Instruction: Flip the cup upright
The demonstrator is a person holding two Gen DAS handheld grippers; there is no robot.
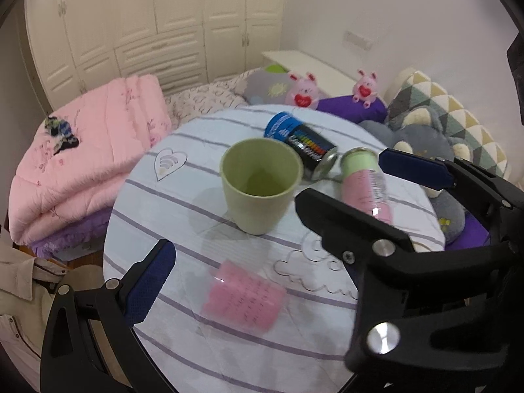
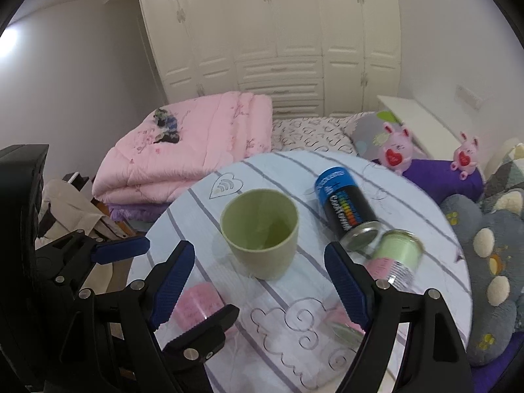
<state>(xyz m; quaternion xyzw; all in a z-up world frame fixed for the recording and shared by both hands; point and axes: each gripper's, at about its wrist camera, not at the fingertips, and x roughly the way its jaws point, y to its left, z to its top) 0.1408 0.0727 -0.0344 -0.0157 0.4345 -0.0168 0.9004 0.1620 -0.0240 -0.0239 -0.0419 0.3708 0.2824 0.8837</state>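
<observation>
A pale green cup [image 1: 260, 183] stands upright, mouth up, near the middle of the round striped table [image 1: 183, 216]. It also shows in the right wrist view [image 2: 262, 231]. My left gripper [image 1: 327, 249] is open and empty, just near of the cup. My right gripper [image 2: 258, 290] is open and empty, its blue pads either side of the space in front of the cup. The right gripper's fingers [image 1: 412, 167] show at the right of the left wrist view. The left gripper's fingers [image 2: 121, 249] show at the left of the right wrist view.
A blue and black can [image 1: 301, 140] lies on its side behind the cup, beside a pink and green bottle [image 1: 363, 183]. A clear pink container [image 1: 244, 296] lies on the near table. A pink quilt [image 1: 85, 160], plush toys [image 1: 303, 90] and cushions surround the table.
</observation>
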